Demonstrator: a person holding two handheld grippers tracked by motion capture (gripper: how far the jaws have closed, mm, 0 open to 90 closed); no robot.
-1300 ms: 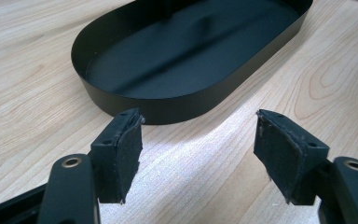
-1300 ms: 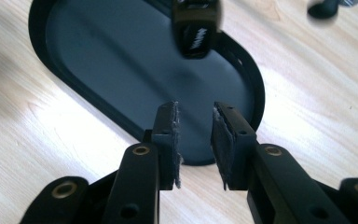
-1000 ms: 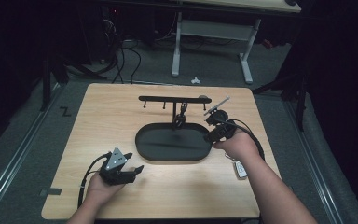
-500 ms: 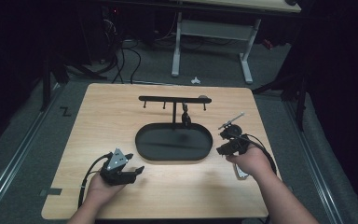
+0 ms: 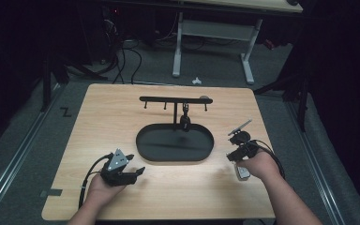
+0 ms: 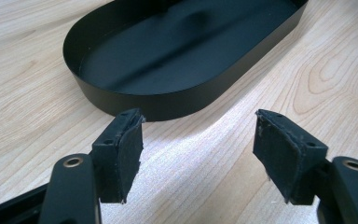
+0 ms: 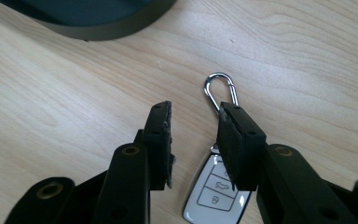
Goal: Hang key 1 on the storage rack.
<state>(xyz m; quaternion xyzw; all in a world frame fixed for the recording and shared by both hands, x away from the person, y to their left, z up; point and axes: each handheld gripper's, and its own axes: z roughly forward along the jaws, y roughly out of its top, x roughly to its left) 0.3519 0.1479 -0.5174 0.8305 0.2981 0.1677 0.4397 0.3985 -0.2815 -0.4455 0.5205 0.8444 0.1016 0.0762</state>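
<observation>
Your right gripper [image 7: 193, 140], jaws parted and holding nothing, hovers over the car key [image 7: 216, 189] (flat on the table); closing off-centre could skid it. Your left gripper [image 6: 198, 154] gapes empty before the black tray [image 6: 177, 105].

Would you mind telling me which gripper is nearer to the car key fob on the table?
The right gripper: it hovers directly over the key fob, jaws open astride the carabiner. The left gripper rests across the table, beyond the black tray.
</observation>
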